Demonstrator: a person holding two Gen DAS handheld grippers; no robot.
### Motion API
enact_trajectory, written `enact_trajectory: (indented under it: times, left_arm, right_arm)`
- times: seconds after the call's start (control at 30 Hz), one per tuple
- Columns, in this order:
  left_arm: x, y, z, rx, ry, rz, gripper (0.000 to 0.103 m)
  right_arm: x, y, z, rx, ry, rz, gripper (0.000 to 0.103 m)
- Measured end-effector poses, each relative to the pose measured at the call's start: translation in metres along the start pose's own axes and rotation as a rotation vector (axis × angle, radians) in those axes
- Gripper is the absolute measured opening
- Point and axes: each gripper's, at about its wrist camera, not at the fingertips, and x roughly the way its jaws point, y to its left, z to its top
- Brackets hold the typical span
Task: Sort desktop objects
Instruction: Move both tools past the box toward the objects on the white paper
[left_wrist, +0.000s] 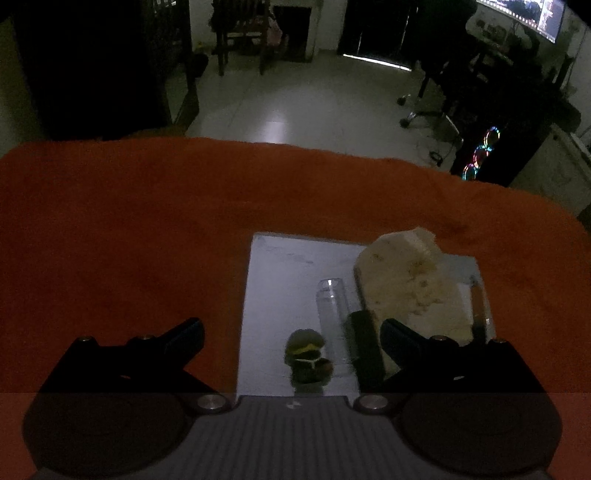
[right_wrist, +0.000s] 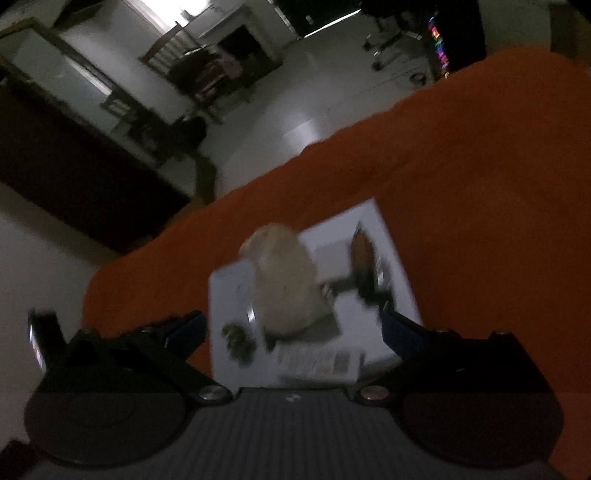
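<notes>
In the left wrist view, the left gripper (left_wrist: 291, 332) hovers with fingers apart and empty above a white sheet (left_wrist: 280, 280) on the orange-covered counter (left_wrist: 110, 229). On the sheet lie a clear tube (left_wrist: 332, 306), a small green-yellow figure (left_wrist: 306, 354), a dark bar (left_wrist: 364, 350) and a crumpled beige wad (left_wrist: 410, 288).

The right wrist view is blurred: the right gripper (right_wrist: 291, 328), fingers apart and empty, hangs over the same sheet (right_wrist: 384, 236), with the wad (right_wrist: 288, 284) between them.

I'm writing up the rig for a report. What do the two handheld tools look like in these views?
Both look alike. The left tool and right tool each have two black angular fingers with bluish pads, silver screws and round pivot bolts, black disc-shaped housings, and a grey ribbed body with a small white mark. No cables, hands or sleeves show.
</notes>
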Motion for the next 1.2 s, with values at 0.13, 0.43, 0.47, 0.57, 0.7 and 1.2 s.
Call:
enact_trajectory:
  times: [0.13, 0.43, 0.47, 0.57, 0.7, 1.2]
  left_arm:
    - [0.012, -0.001, 0.002, 0.025, 0.045, -0.008, 0.103]
    - [0.036, -0.005, 0.004, 0.016, 0.141, -0.024, 0.103]
    - [0.037, -0.005, 0.003, 0.014, 0.154, -0.025, 0.103]
    - [0.038, -0.007, -0.002, 0.021, 0.166, -0.017, 0.103]
    - [0.039, -0.006, -0.001, -0.01, 0.154, 0.006, 0.103]
    - [0.085, 0.007, -0.011, 0.026, 0.2, 0.004, 0.102]
  right_arm:
    - [0.005, 0.005, 0.033, -0.038, -0.036, -0.068, 0.103]
    - [0.028, 0.015, 0.074, -0.061, -0.013, -0.098, 0.103]
    - [0.029, 0.015, 0.079, -0.058, -0.017, -0.095, 0.103]
    - [0.032, 0.018, 0.095, -0.067, -0.017, -0.098, 0.103]
    - [0.044, 0.026, 0.11, -0.1, -0.014, -0.119, 0.103]
    - [0.144, -0.004, 0.081, -0.063, 0.128, -0.112, 0.103]
